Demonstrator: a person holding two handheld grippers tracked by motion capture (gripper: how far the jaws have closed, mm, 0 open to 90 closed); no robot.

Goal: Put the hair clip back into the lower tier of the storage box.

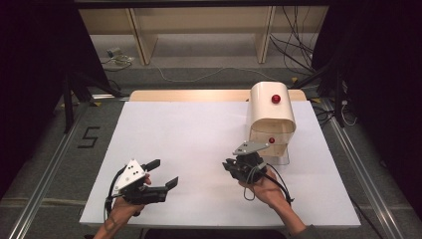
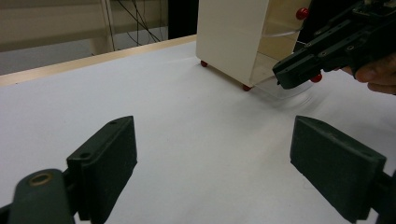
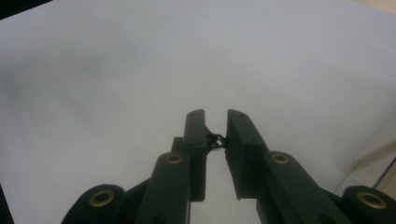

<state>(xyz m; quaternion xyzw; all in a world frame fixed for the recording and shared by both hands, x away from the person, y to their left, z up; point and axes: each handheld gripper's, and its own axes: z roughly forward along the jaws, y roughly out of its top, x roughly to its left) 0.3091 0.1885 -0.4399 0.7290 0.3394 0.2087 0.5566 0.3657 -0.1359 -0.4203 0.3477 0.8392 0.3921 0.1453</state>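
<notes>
My right fingers (image 3: 196, 140), a slit apart, hold nothing; I'd spread them, then pinch the knob (image 1: 271, 140) just ahead squarely. My left fingers (image 2: 107, 154) gape wide, empty.

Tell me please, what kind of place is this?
Probably a lab or workshop set up for recording. A white table stands between metal floor rails, loose cables lie on the grey floor, and bare wooden shelving stands behind.
</notes>
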